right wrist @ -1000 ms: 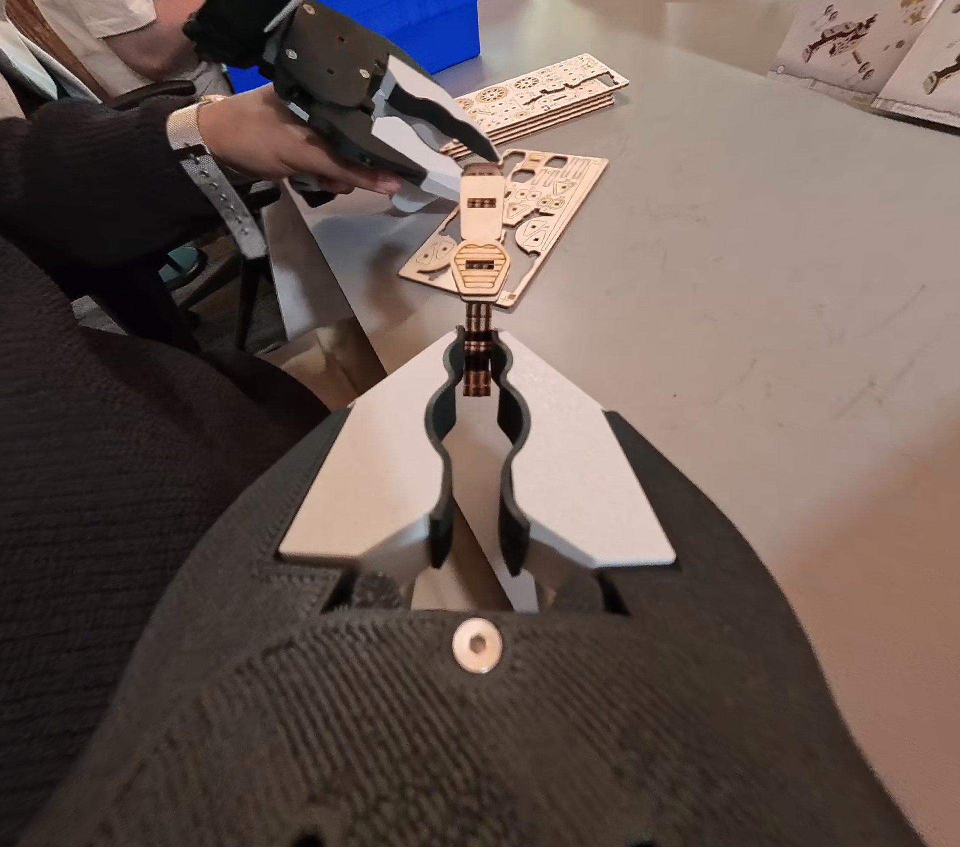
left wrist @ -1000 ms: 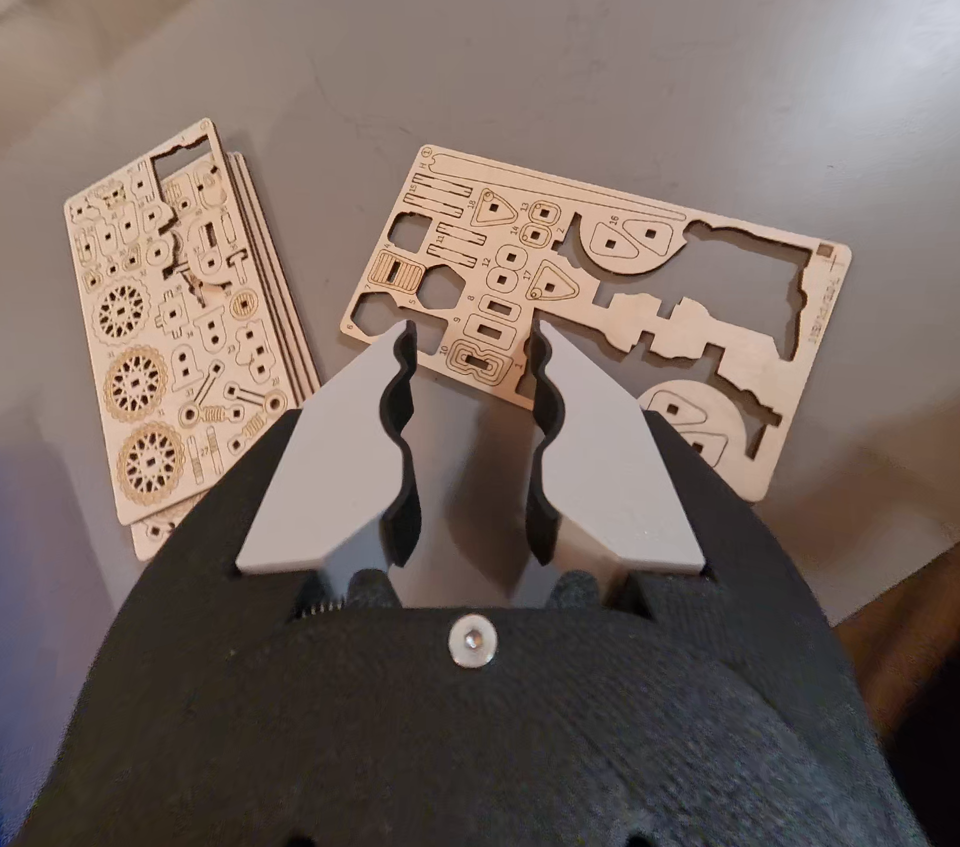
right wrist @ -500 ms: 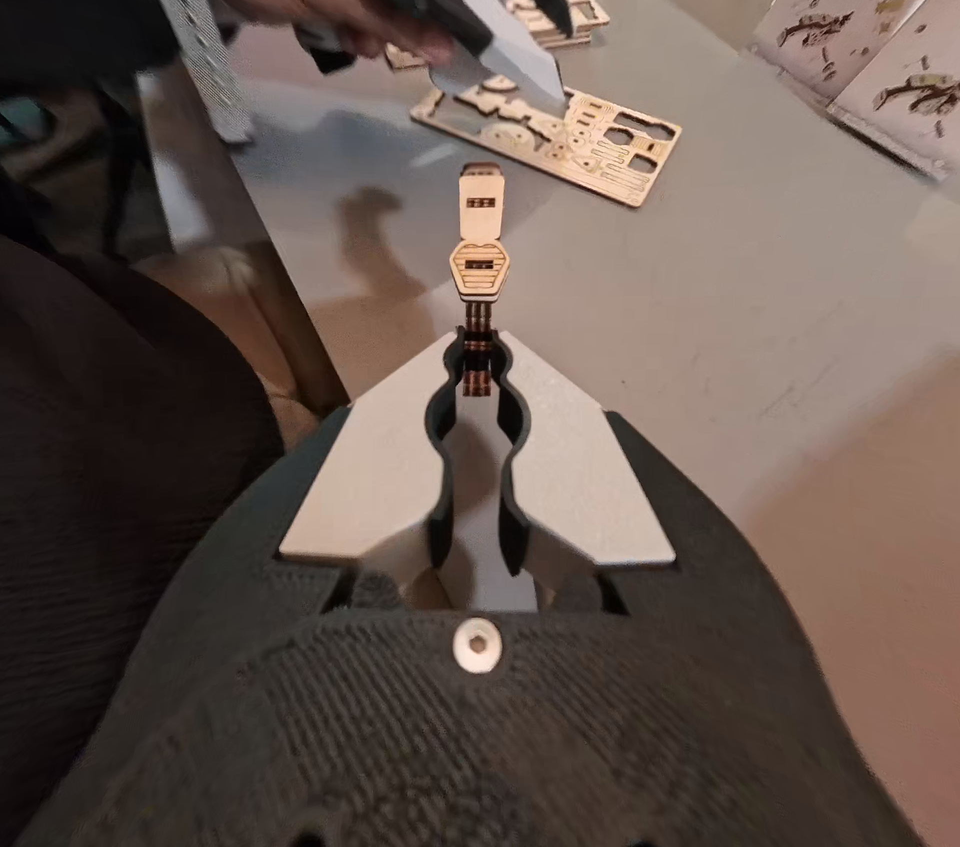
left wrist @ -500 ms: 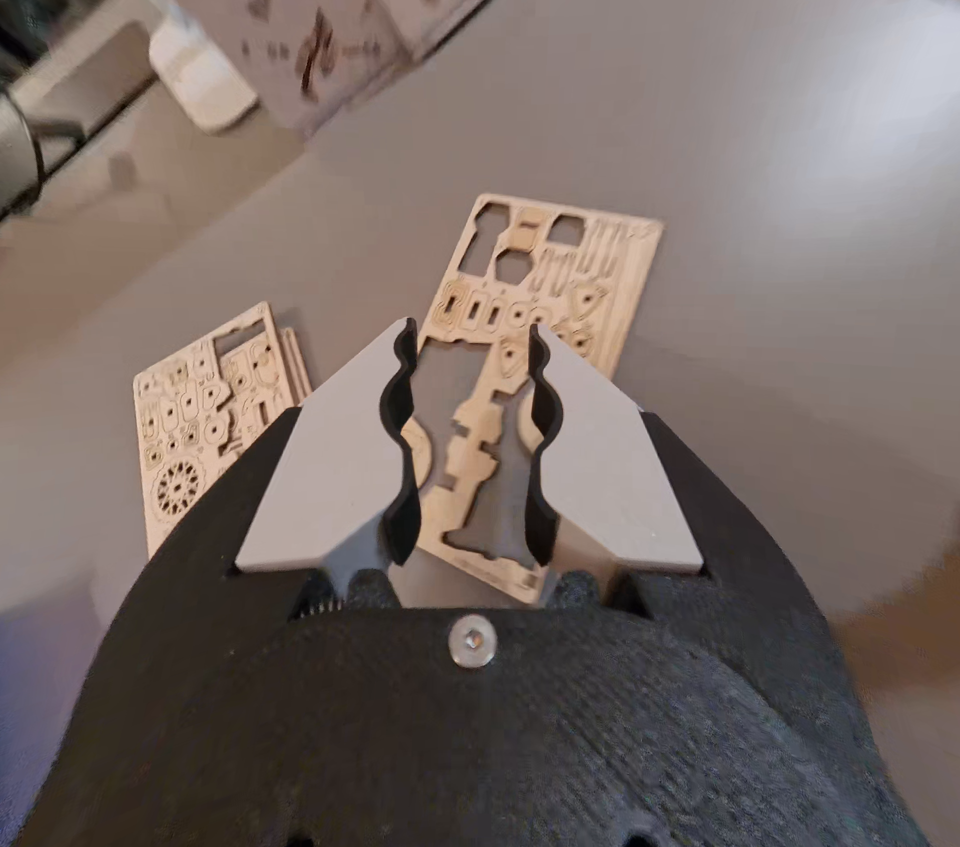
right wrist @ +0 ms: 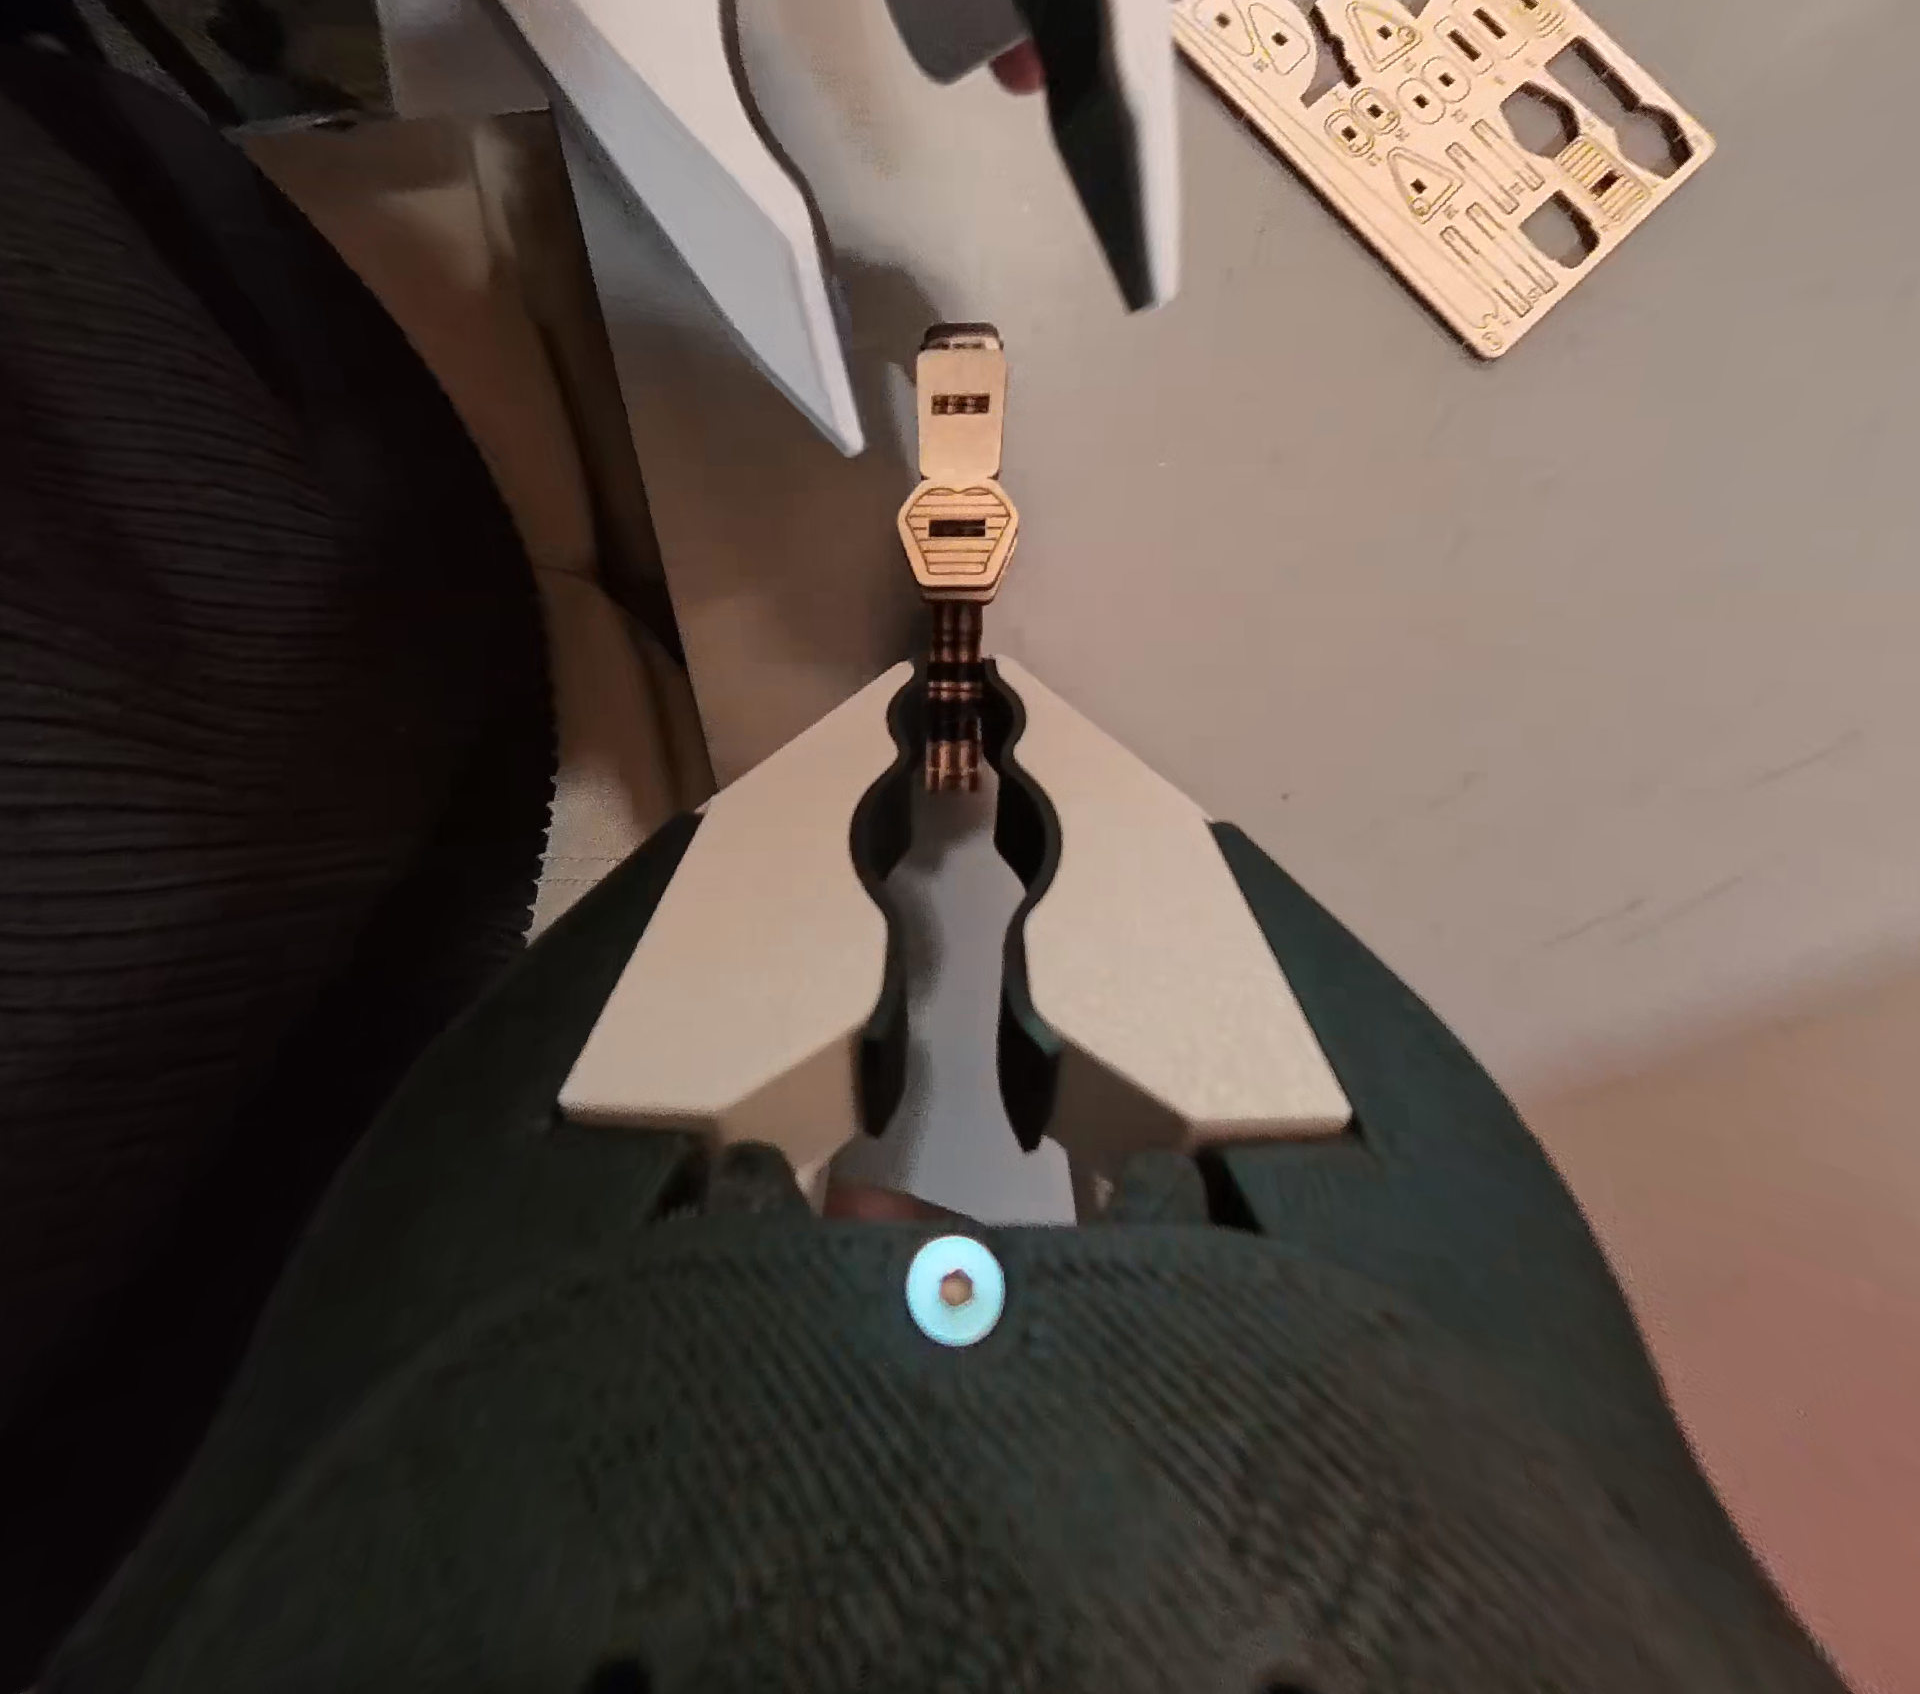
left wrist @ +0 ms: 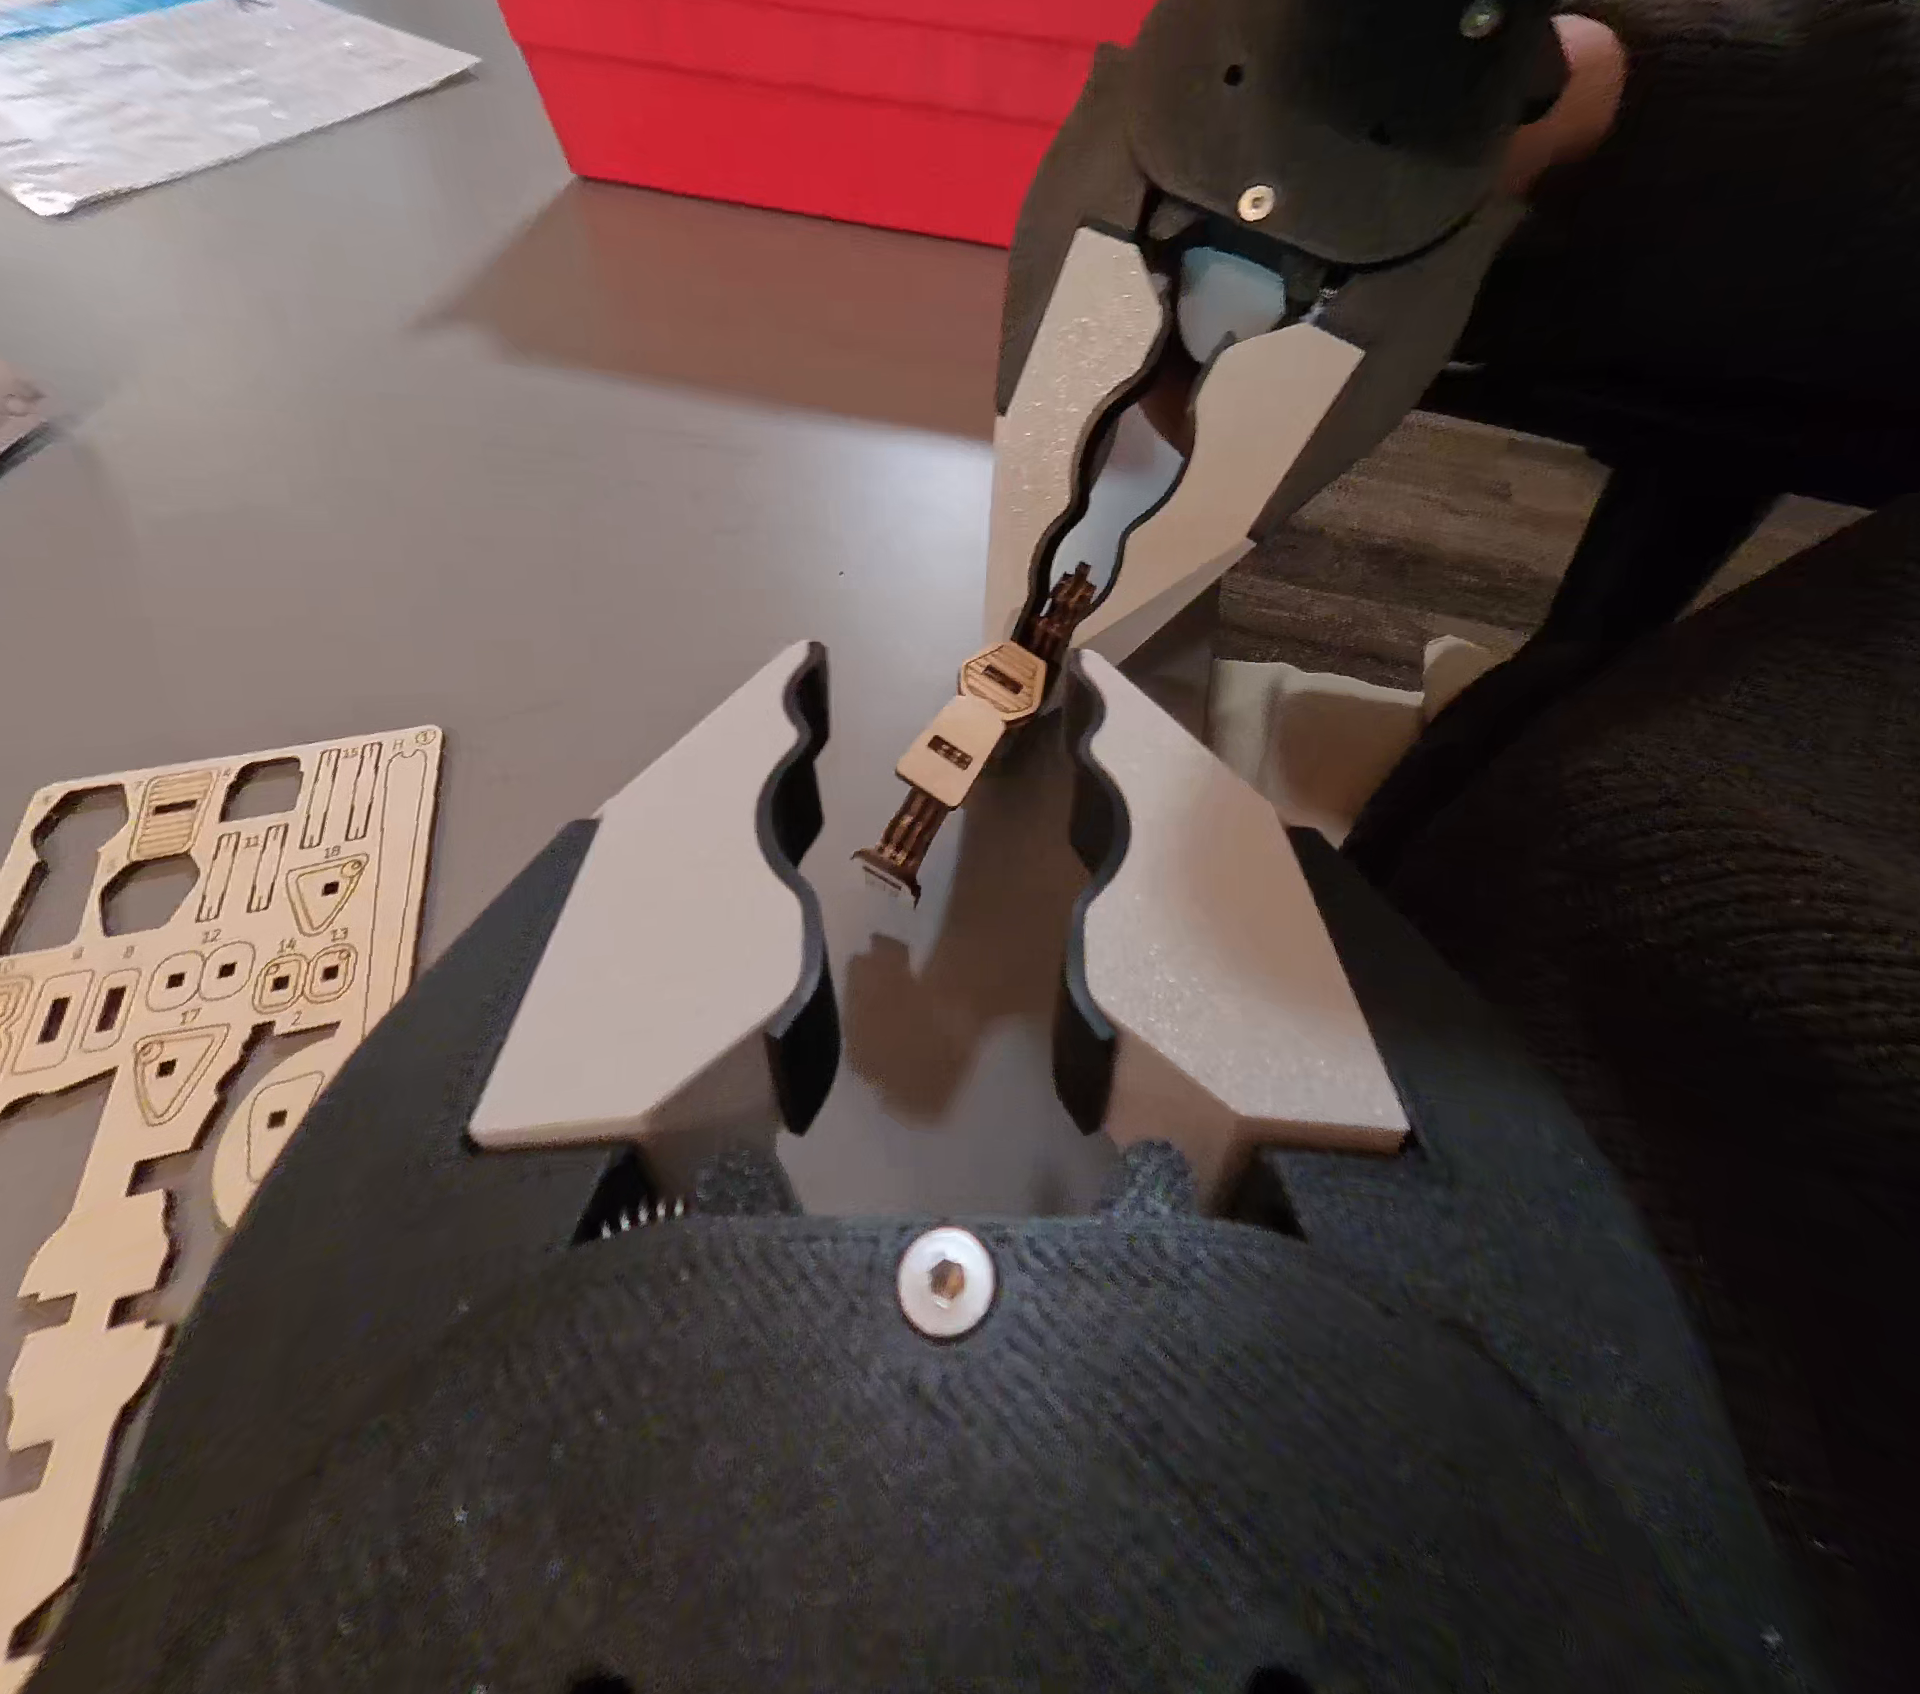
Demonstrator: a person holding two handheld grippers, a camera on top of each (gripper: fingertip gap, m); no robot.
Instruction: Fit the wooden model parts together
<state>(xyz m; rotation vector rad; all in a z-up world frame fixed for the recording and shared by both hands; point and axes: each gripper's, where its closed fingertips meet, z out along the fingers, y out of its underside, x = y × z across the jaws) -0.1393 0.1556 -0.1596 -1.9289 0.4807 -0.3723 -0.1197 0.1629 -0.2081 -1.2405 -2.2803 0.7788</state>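
Note:
My right gripper (right wrist: 958, 673) is shut on a small wooden sub-assembly (right wrist: 958, 491), a stack of thin strips with two flat plates slotted across it. It holds the piece out above the table edge. In the left wrist view the same piece (left wrist: 961, 756) points down between my open left gripper's (left wrist: 945, 673) fingertips, held by the right gripper (left wrist: 1049, 616). The left gripper is empty, and in the right wrist view (right wrist: 997, 356) its two fingers stand either side of the piece's far end. A wooden parts sheet (left wrist: 166, 948) lies flat on the table, also in the right wrist view (right wrist: 1455, 86).
A red plastic bin (left wrist: 831, 13) stands at the far side of the grey table (left wrist: 416, 397). A plastic-wrapped paper (left wrist: 177, 65) lies at the far left. The table edge runs just right of the grippers, with a person's dark sleeve (left wrist: 1662, 813) beyond it. My hands' fingertips stand some 6 centimeters from each other.
My left gripper has swung away from the parts sheet to face the right gripper, its open fingers now around the tip of the held piece. The right gripper has tilted downward, still holding it.

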